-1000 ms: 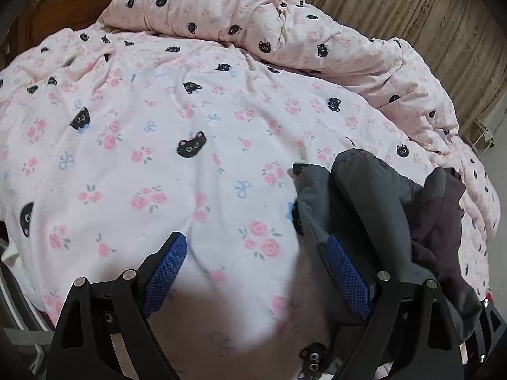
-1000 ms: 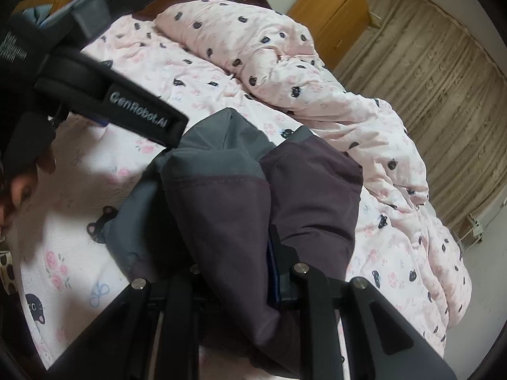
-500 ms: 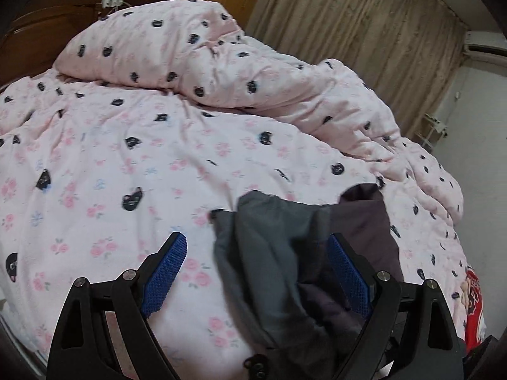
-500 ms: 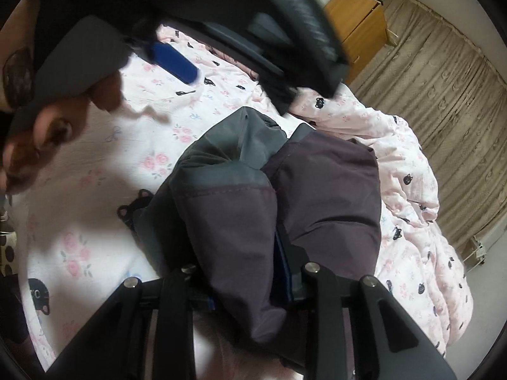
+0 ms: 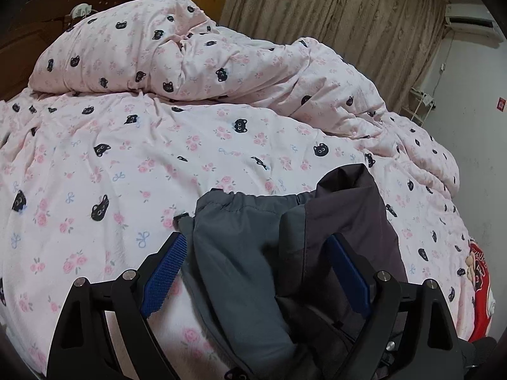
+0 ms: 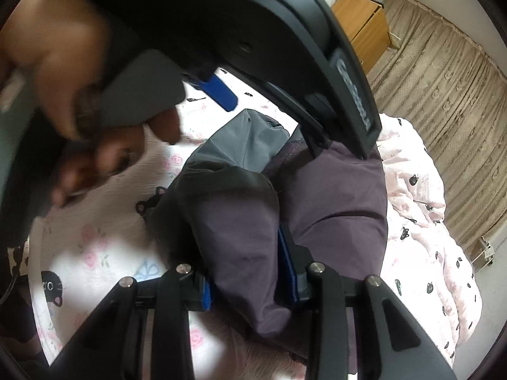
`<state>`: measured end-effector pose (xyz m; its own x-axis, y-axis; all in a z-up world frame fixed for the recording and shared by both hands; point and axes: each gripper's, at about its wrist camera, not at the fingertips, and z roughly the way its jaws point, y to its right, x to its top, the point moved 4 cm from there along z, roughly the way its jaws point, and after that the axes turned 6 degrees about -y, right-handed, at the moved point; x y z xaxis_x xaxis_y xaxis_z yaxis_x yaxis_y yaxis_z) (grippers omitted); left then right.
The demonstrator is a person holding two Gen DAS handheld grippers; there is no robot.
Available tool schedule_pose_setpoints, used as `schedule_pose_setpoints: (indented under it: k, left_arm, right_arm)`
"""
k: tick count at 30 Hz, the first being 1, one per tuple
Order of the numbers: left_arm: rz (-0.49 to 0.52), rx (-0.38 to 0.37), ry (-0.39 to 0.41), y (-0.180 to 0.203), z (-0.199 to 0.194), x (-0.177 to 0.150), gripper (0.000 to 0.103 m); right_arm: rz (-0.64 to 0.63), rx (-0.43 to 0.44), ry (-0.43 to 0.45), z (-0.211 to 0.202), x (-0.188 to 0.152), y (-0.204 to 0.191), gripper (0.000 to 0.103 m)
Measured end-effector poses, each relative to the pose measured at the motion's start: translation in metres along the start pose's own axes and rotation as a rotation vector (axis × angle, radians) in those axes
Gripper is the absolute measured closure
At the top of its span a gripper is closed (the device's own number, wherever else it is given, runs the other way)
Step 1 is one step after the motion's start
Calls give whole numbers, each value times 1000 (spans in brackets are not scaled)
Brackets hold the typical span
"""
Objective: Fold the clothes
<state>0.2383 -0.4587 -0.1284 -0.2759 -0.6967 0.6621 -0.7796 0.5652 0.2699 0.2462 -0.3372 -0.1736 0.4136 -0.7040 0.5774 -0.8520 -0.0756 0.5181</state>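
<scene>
The grey and purple clothes [image 5: 285, 253] lie bunched on the pink bed cover [image 5: 126, 164], with lots of flat open cover to their left and a lumpy quilt [image 5: 221, 63] behind. My left tool [image 5: 256, 272] is wide open over them, squeezing nothing. My right tool [image 6: 250, 272] has just been opening, with a purple fold between its blue pads [image 6: 286, 266], and I cannot tell if they press it.

A pink cat-print duvet [image 5: 196, 145] covers the bed, with beige curtains [image 5: 348, 22] and a wooden cabinet [image 6: 361, 22] behind.
</scene>
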Motion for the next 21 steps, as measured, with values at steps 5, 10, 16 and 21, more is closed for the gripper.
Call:
schedule_pose_setpoints:
  k: [5, 10, 16, 21]
  left_arm:
    - [-24, -11, -39, -4, 13, 0, 15]
    - [-41, 9, -80, -9, 26, -6, 15]
    - [-70, 39, -110, -19, 38, -15, 13]
    - [-78, 65, -106, -28, 40, -19, 13]
  right_arm:
    - [-30, 2, 8, -3, -3, -4, 67]
    - [-35, 17, 12, -8, -7, -4, 67]
    - [-72, 58, 26, -27, -13, -10, 63]
    - [-32, 185, 62, -62, -17, -8, 55]
